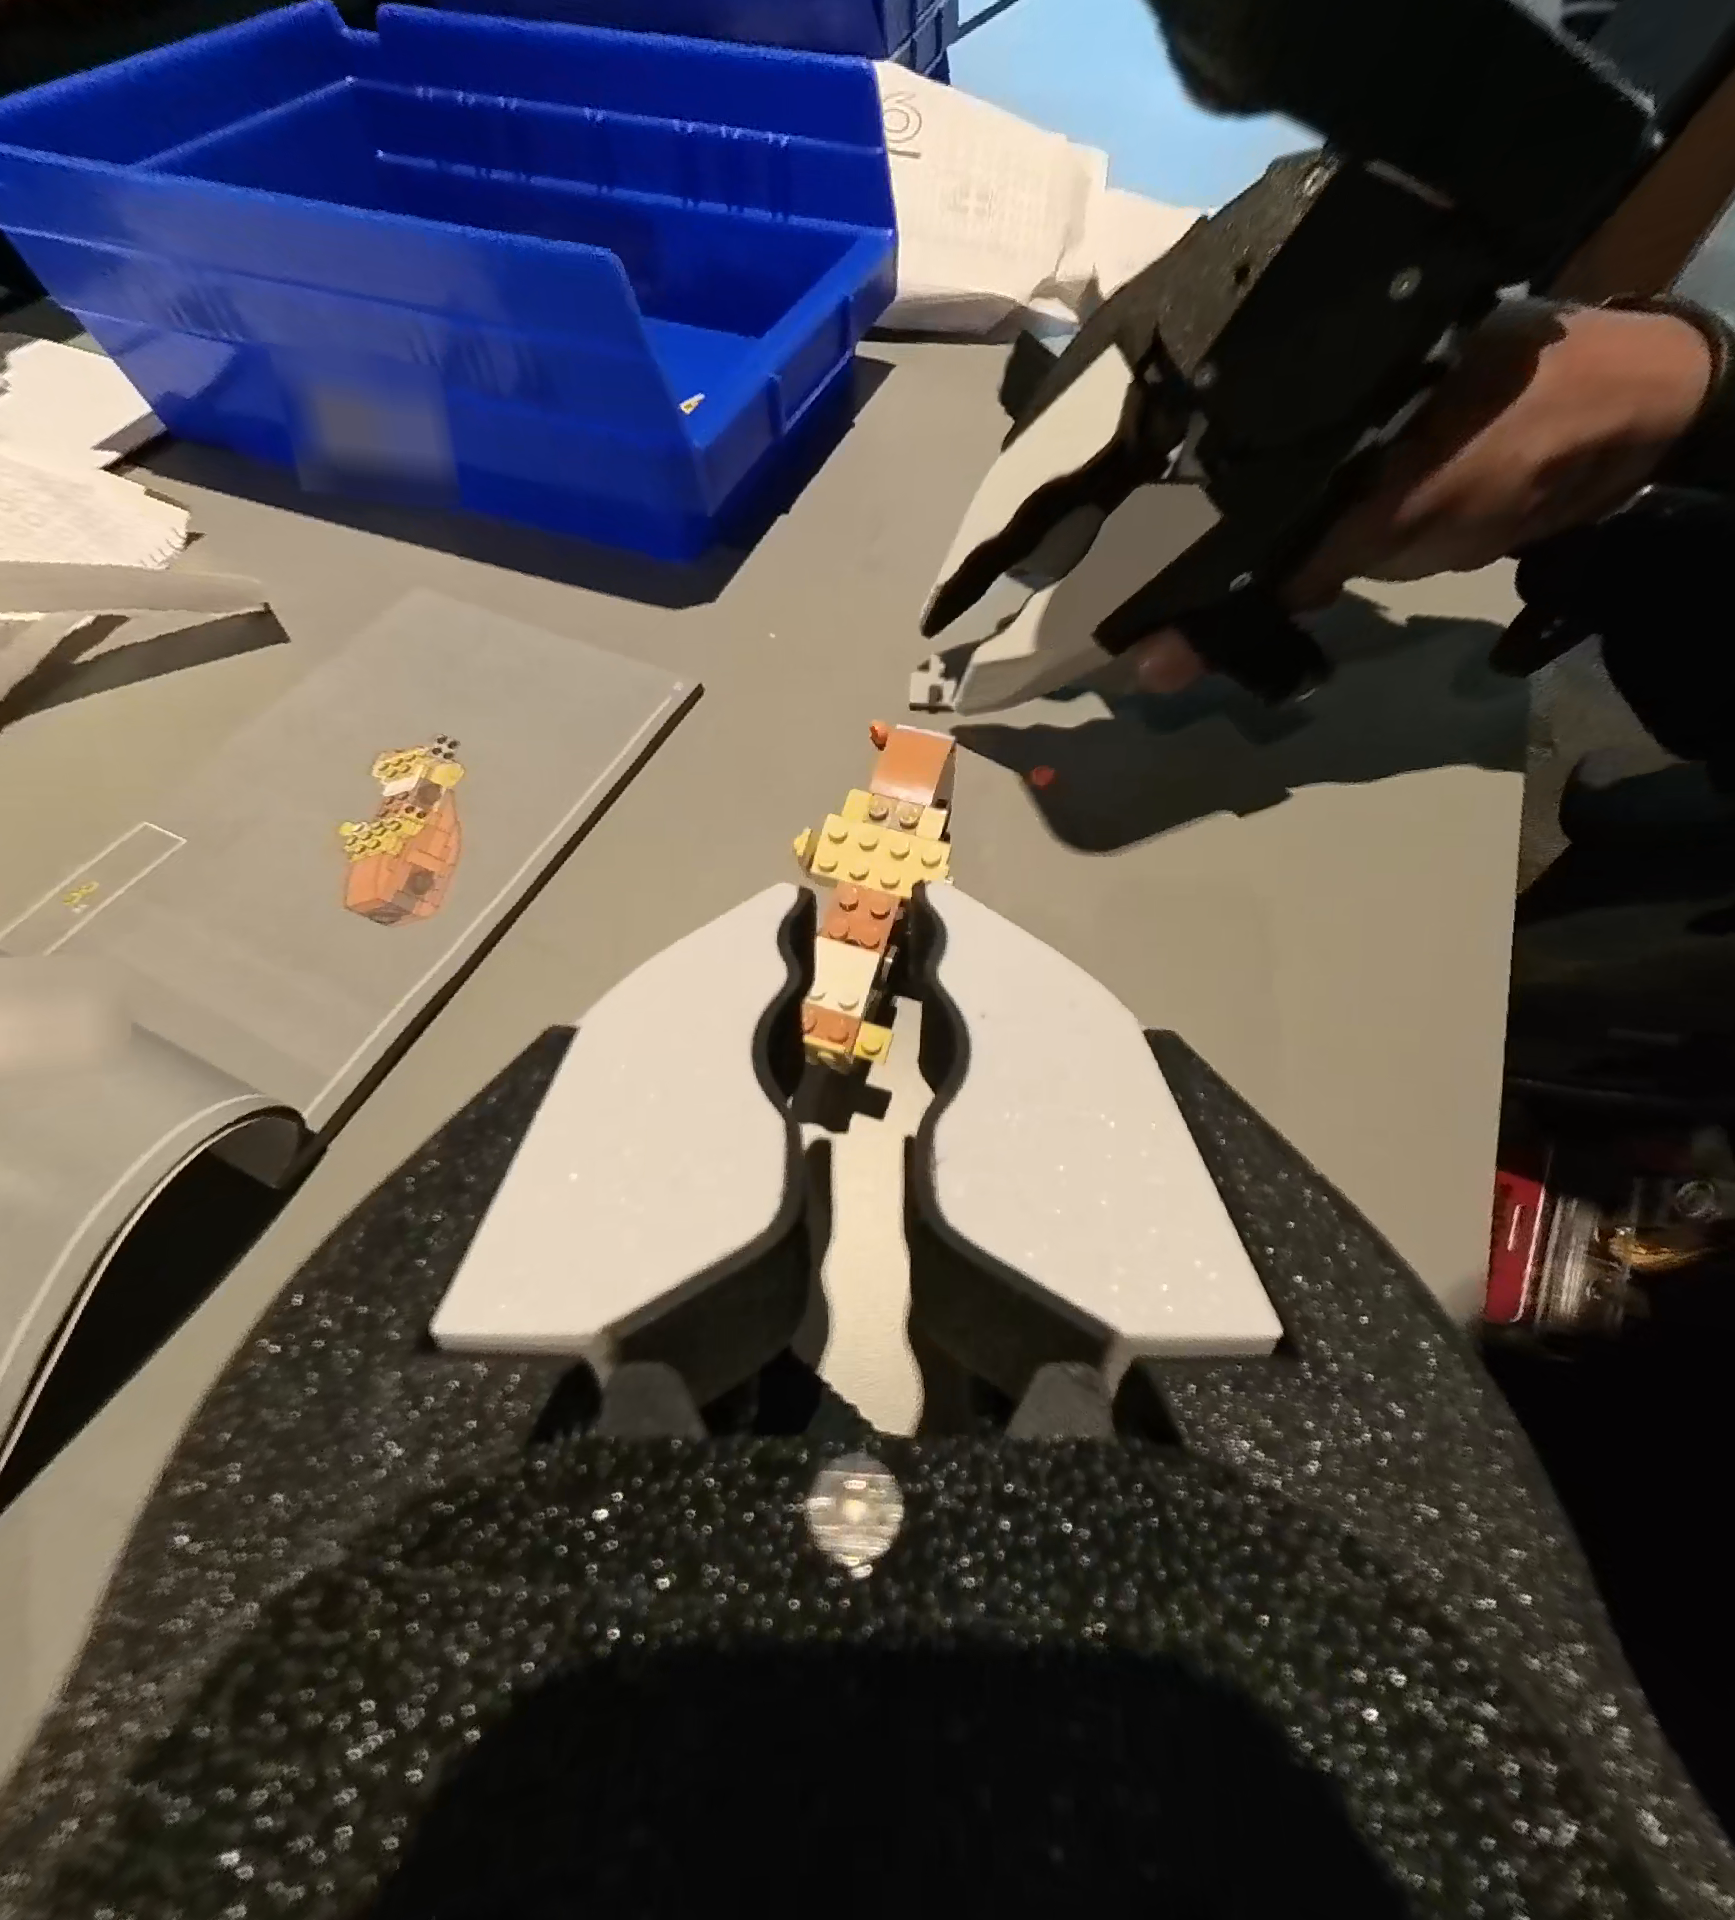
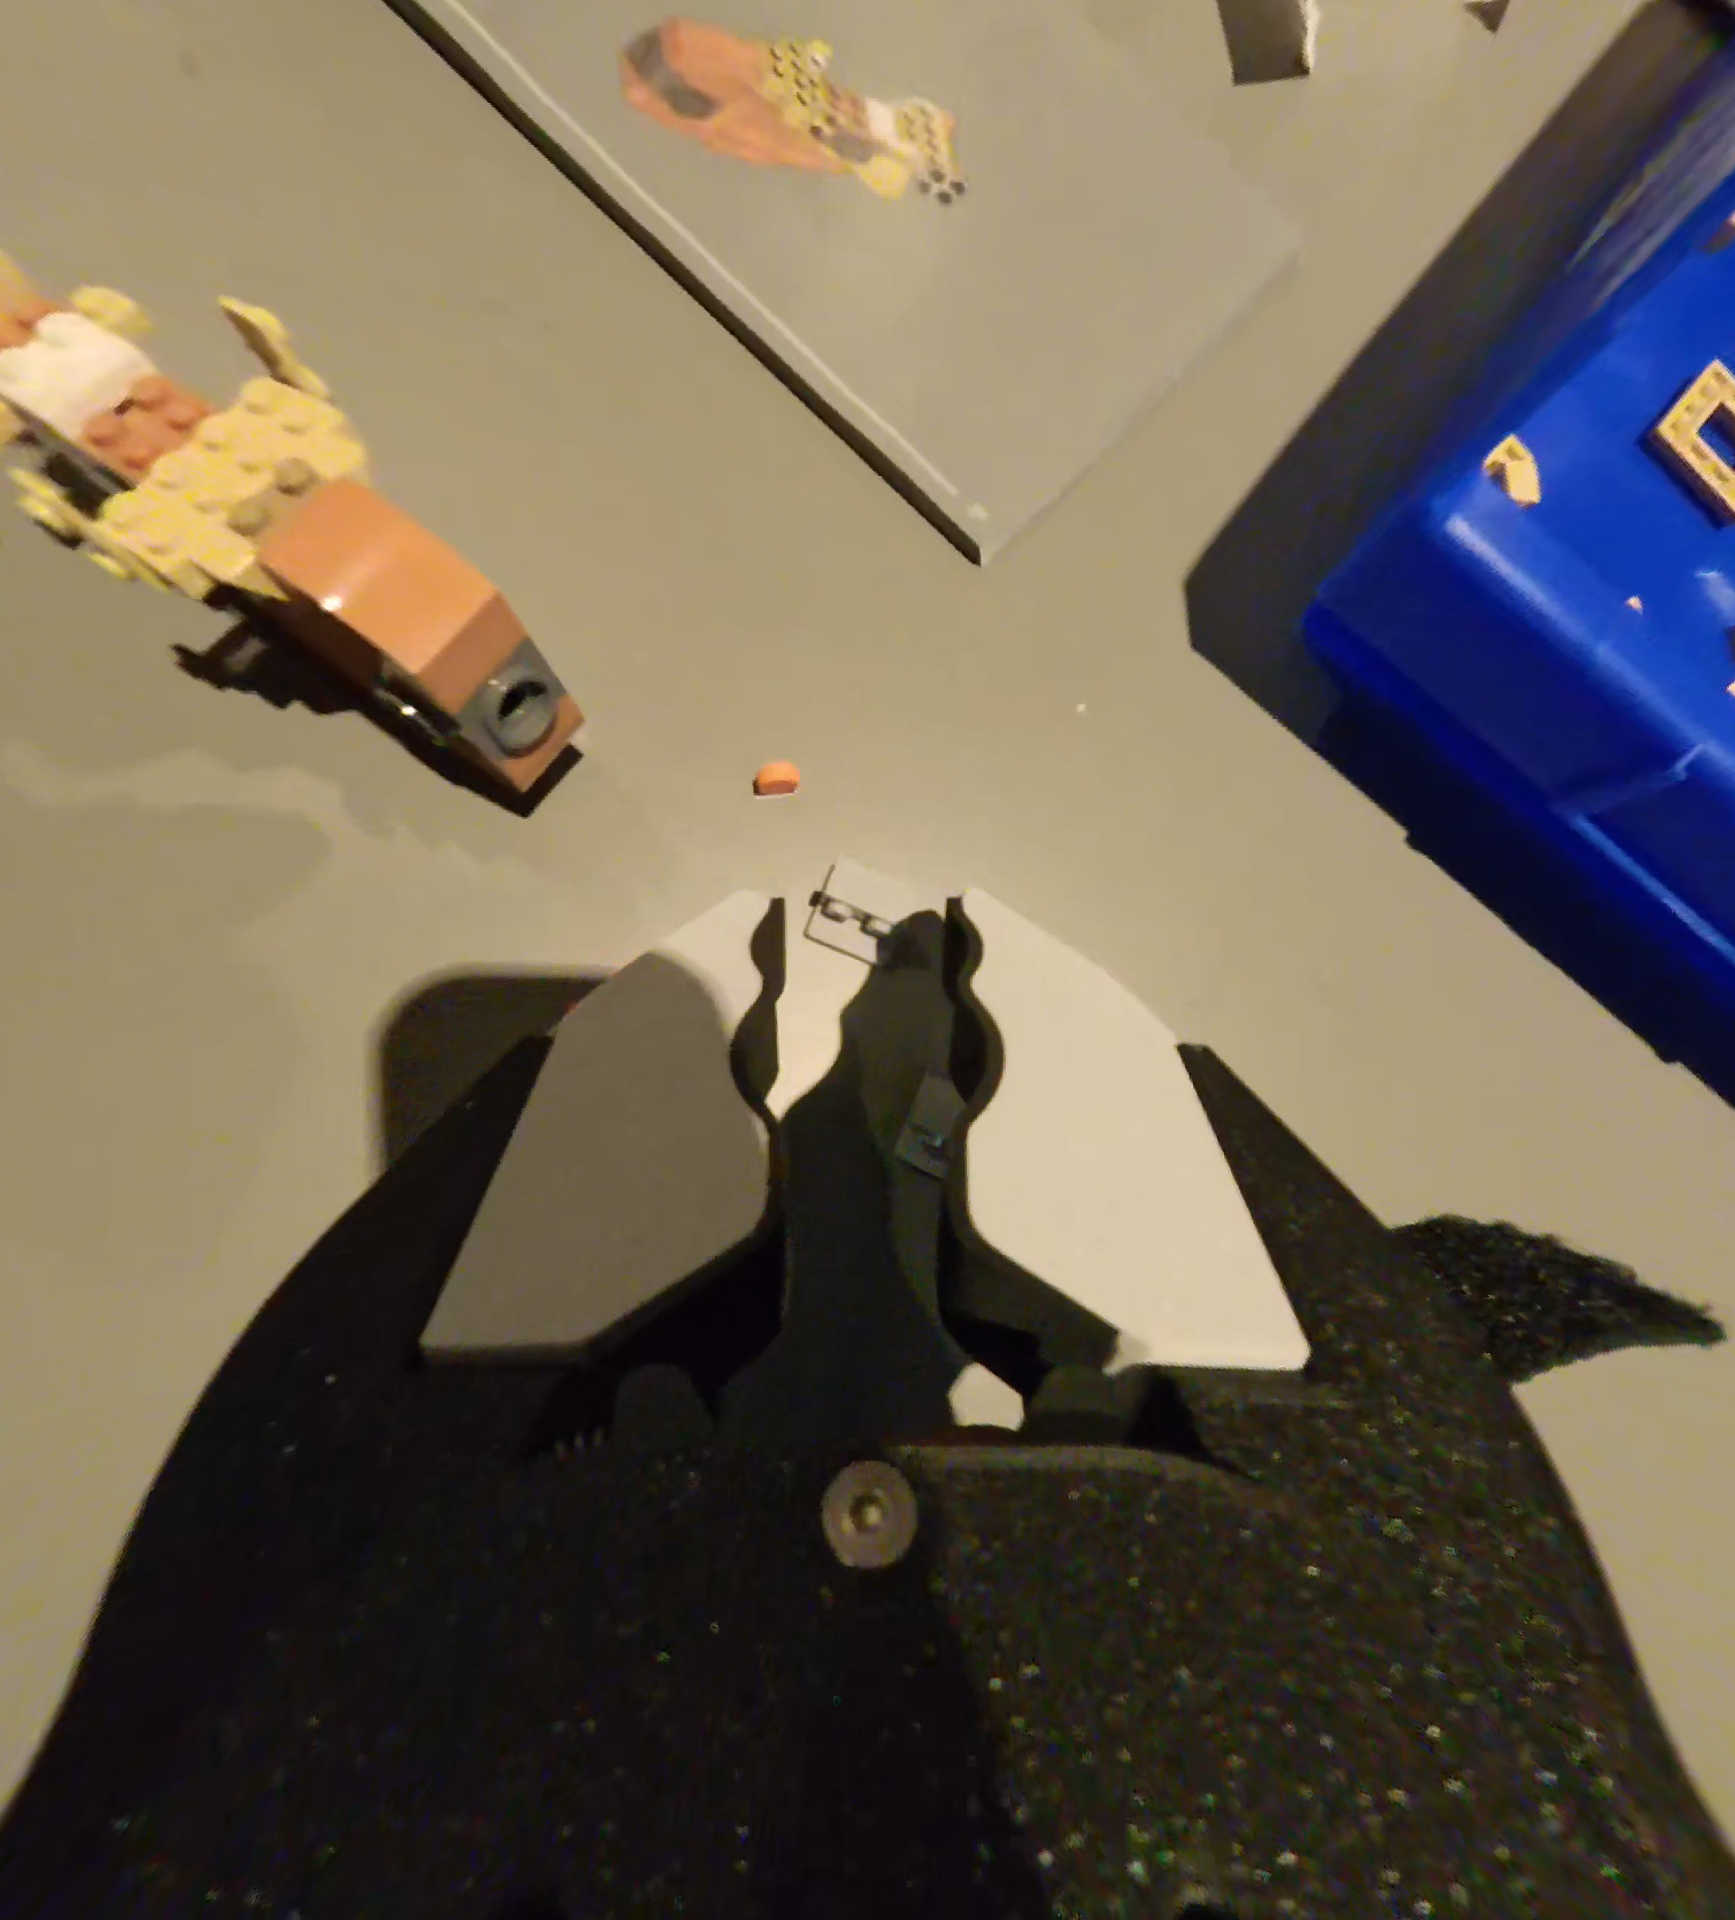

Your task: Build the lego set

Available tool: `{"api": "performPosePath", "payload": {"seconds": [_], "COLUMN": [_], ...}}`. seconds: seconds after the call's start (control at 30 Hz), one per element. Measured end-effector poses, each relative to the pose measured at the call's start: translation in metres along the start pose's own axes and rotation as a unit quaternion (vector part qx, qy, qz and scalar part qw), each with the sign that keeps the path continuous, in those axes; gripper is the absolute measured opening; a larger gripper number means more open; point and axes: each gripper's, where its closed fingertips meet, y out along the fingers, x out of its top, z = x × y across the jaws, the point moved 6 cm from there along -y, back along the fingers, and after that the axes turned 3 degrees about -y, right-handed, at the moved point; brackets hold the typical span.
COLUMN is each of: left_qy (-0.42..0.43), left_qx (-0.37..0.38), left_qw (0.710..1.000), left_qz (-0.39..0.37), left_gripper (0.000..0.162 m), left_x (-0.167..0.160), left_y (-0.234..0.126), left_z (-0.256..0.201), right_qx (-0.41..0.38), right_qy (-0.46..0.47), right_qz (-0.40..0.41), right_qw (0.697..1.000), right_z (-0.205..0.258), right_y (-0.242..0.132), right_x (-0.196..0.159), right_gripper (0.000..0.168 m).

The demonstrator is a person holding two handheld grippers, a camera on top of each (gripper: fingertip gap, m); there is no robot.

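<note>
My left gripper (image 1: 861, 896) is shut on the rear of a tan, brown and white lego model (image 1: 878, 831), which points away from me just above the grey table. The model shows at the upper left of the right wrist view (image 2: 250, 488). My right gripper (image 2: 861, 899) hangs tip-down over the table, its jaws apart. A small clear piece (image 2: 847, 920) sits between its tips and is narrower than the gap. In the left wrist view the right gripper (image 1: 946, 665) is just beyond the model's nose. A tiny orange piece (image 2: 776, 777) lies on the table.
An open instruction booklet (image 1: 323, 831) lies left of the model and also shows in the right wrist view (image 2: 894, 260). A blue bin (image 1: 489, 249) stands behind it and holds loose tan pieces (image 2: 1725, 442). White paper bags (image 1: 988, 208) lie at the back. A person's hand (image 1: 1569, 436) holds the right gripper. About 15 cm separates my left fingertips from my right.
</note>
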Motion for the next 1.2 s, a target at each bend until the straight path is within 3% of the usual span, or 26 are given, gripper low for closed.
{"api": "performPosePath", "payload": {"seconds": [0.13, 0.4, 0.6, 0.77, 0.93, 1.2], "left_qy": [-0.003, -0.005, 0.021, -0.013, -0.073, -0.018], "left_qx": [-0.006, 0.001, -0.013, -0.115, -0.198, -0.198], "left_qw": [1.0, 1.0, 0.999, 0.993, 0.977, 0.974], "left_qz": [-0.001, -0.009, -0.02, -0.016, -0.034, -0.105], "left_gripper": [0.016, 0.016, 0.016, 0.018, 0.02, 0.024], "left_x": [-0.002, -0.002, 0.023, 0.043, 0.04, 0.043], "left_y": [-0.002, -0.006, -0.006, 0.019, 0.037, 0.038], "left_z": [0.001, 0.015, 0.042, 0.069, 0.072, 0.069], "right_qx": [-0.022, 0.025, 0.076, 0.101, 0.079, 0.128], "right_qy": [-0.009, -0.075, -0.154, -0.202, -0.249, -0.203], "right_qz": [0.014, -0.012, -0.176, -0.319, -0.374, -0.43], "right_qw": [1.0, 0.997, 0.969, 0.921, 0.89, 0.87], "right_z": [-0.004, -0.012, -0.017, -0.009, 0.006, 0.016], "right_y": [0.007, 0.011, -0.003, -0.006, 0.002, -0.01], "right_x": [-0.001, 0.011, 0.062, 0.105, 0.112, 0.113], "right_gripper": [0.018, 0.017, 0.017, 0.017, 0.016, 0.016]}}
